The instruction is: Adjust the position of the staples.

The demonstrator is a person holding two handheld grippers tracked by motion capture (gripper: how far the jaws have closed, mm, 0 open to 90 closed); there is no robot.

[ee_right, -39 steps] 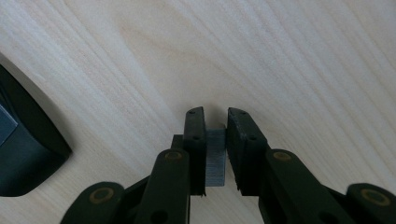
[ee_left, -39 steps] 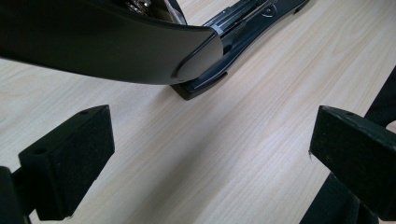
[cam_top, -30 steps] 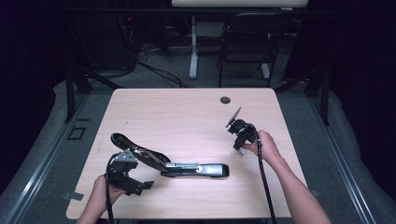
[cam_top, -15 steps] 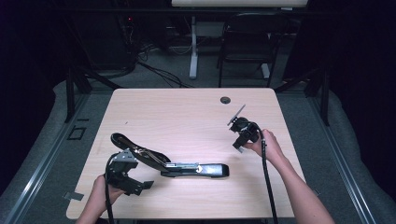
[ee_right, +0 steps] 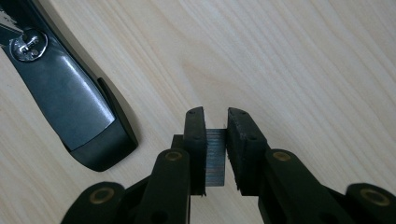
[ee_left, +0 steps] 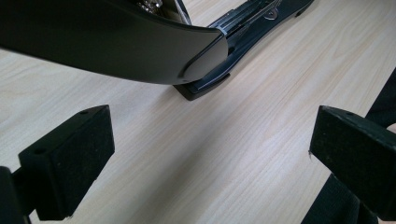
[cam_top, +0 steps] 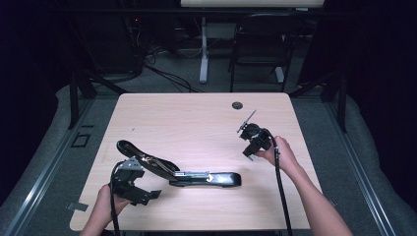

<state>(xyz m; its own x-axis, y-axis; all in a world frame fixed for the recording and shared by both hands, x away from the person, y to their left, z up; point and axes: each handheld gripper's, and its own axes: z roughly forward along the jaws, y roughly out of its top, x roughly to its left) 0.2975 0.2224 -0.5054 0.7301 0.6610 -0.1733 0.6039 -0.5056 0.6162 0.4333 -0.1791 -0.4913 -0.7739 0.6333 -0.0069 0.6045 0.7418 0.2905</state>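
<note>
Looking along the right gripper (ee_right: 215, 122), we see its jaws clamped on a small grey strip of staples (ee_right: 215, 156), whose lower end is hidden behind the pads, so we cannot tell its full length. In the high view that strip is too small to make out in the right gripper (cam_top: 247, 132), held above the table (cam_top: 196, 118). The stapler (cam_top: 206, 178) lies opened on the wood, between the two grippers; in the right gripper view its grey base end (ee_right: 74, 107) sits just left of the jaws and is cut off by the frame's top edge. The left gripper (ee_left: 210, 149) has its jaws wide apart with nothing between them, bare wood below; ahead of them the stapler's raised black arm (ee_left: 116, 42) is cropped at the top, hiding its hinge. Compared with a second ago, we find the right gripper slightly nearer the person and a little higher, while the left gripper (cam_top: 132, 184) and stapler have kept their places.
</note>
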